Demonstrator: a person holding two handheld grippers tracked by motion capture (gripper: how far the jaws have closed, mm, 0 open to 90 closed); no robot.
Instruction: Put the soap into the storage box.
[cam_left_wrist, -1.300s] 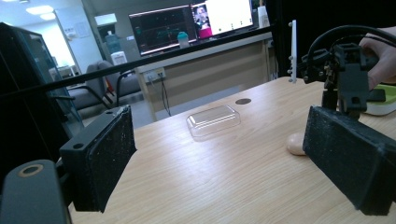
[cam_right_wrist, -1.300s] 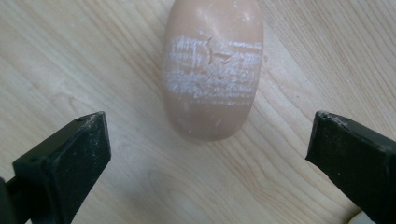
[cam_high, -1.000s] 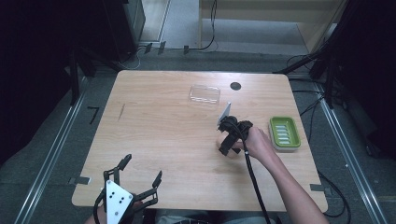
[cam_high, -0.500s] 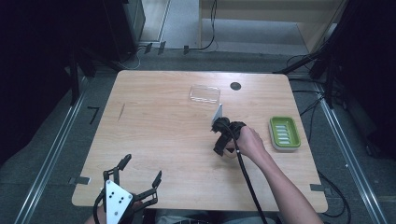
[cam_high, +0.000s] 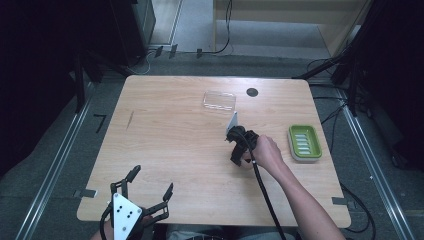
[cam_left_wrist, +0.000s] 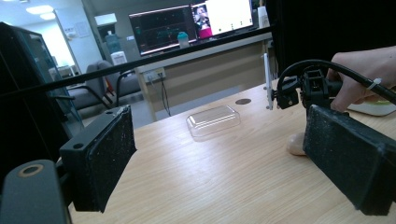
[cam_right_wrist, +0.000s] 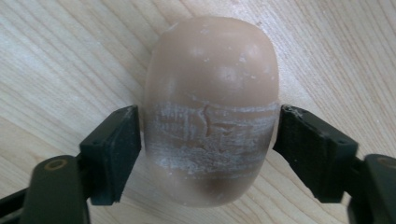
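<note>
Two black jaws of the right gripper (cam_right_wrist: 208, 154) have just closed — clamping the soap bar (cam_right_wrist: 210, 107).

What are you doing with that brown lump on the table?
A person is working at a wooden table with tongs in each hand. The right tongs have just been closing around a tan bar of soap lying on the table, and both pads now sit against its sides. The left tongs wait open near the front edge, holding nothing. A clear plastic lid lies farther back, and a green soap dish sits to the right.
</note>
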